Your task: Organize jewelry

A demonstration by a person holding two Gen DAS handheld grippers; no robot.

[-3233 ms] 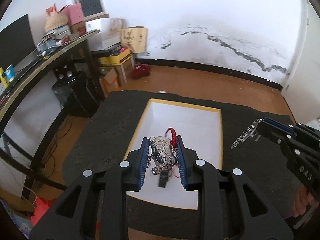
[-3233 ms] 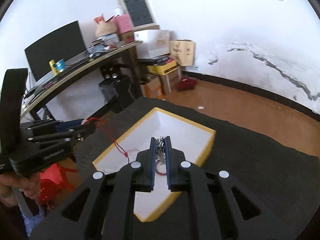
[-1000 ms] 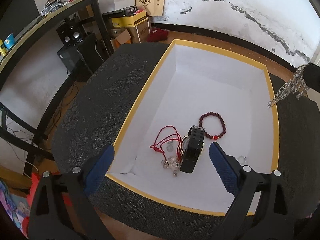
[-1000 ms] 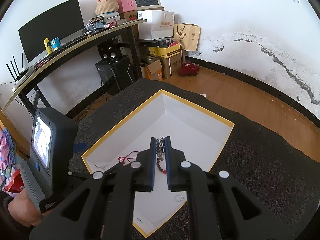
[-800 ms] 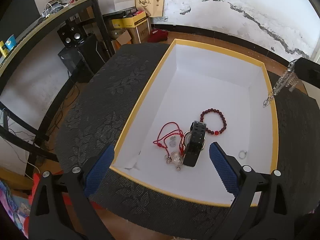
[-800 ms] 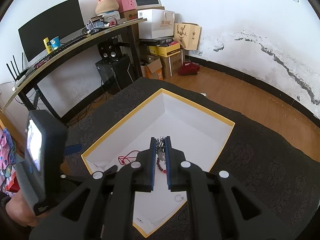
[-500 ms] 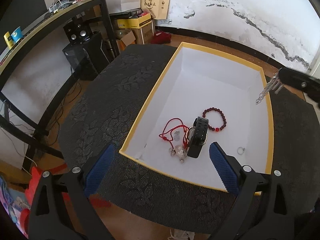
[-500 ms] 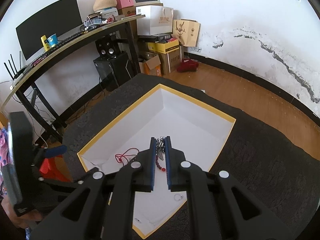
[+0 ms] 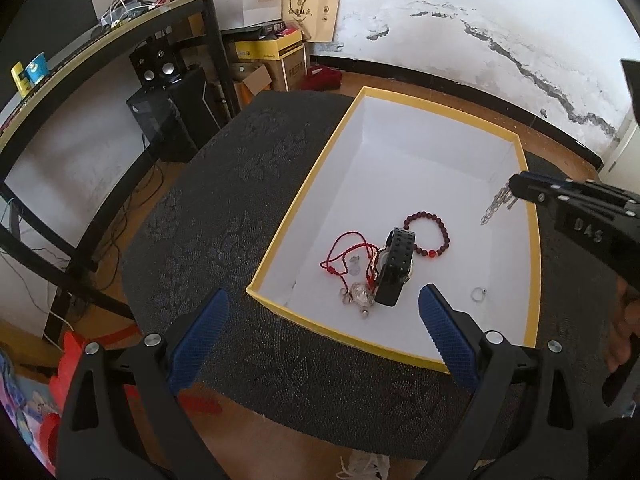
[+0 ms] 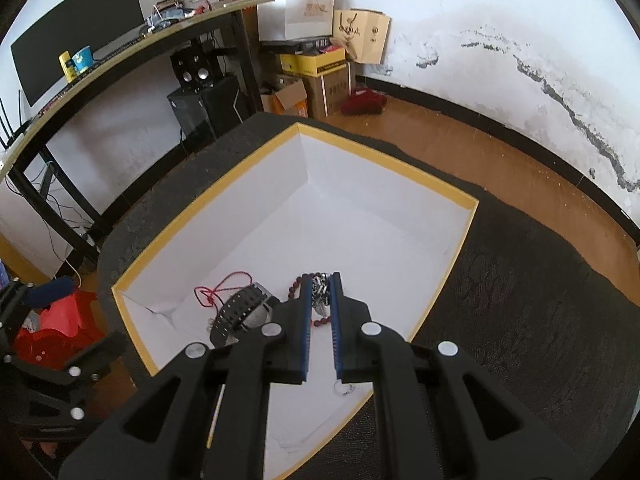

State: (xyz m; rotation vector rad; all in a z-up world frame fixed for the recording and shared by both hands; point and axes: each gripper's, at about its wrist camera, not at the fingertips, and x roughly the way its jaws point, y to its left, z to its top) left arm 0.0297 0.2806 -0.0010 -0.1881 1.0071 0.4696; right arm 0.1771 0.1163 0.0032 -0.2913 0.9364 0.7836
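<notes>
A white box with a yellow rim point(image 9: 304, 184) point(image 10: 192, 216) sits on a black patterned cloth. Inside lie a black watch point(image 9: 396, 266) point(image 10: 240, 308), a red cord pendant point(image 9: 344, 256) point(image 10: 216, 288), a dark red bead bracelet point(image 9: 430, 232) and a small ring point(image 9: 477, 293). My left gripper point(image 9: 320, 316) is open and empty, above the box's near edge. My right gripper point(image 10: 321, 288) is shut on a silver chain point(image 9: 496, 206) point(image 10: 319, 292) that hangs over the box's right side.
The cloth-covered table point(image 9: 208, 216) drops off to a wooden floor. A black desk point(image 9: 100, 60) with a monitor, speakers and cardboard boxes stands at the left. A red object point(image 10: 60, 324) lies on the floor below the table's near left edge.
My left gripper let go of the pendant into the box, opened wide and pulled back and up. My right gripper carried the chain in over the box's right side.
</notes>
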